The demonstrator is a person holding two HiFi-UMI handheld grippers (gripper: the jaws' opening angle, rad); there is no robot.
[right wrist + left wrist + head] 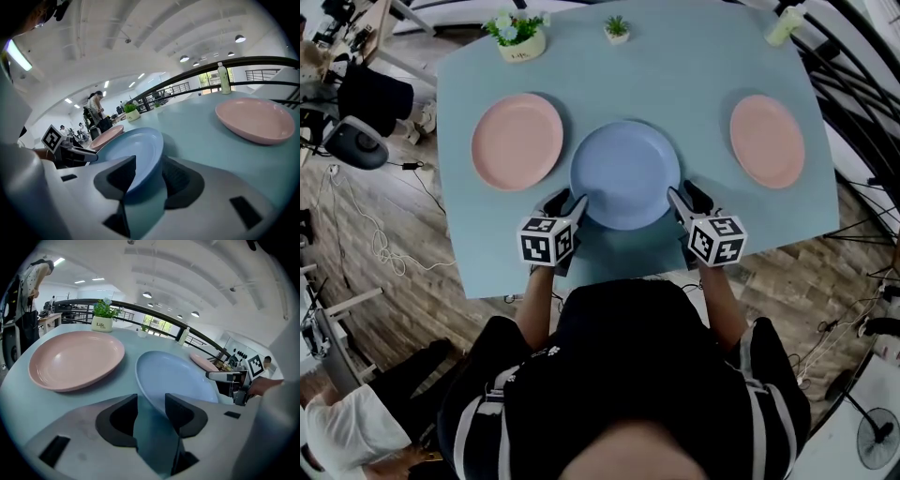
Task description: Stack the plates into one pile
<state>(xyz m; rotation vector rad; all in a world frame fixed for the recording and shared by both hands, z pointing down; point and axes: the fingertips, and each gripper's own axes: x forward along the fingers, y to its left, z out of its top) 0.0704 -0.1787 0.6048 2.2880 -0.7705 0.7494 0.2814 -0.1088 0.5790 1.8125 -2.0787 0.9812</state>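
A blue plate (624,173) lies in the middle of the teal table (694,75), with one pink plate (517,141) to its left and another pink plate (766,140) to its right. My left gripper (567,202) is at the blue plate's near left rim. In the left gripper view its jaws (151,401) stand wide with the blue plate's (180,376) rim running into the gap, not pressed. My right gripper (682,197) is at the near right rim. Its jaws (149,164) straddle the blue plate's (131,150) edge with room to spare.
Two small potted plants (517,36) (617,29) and a pale bottle (784,26) stand along the table's far edge. The table's front edge runs just behind both grippers. An office chair (356,141) and cables are on the floor at the left.
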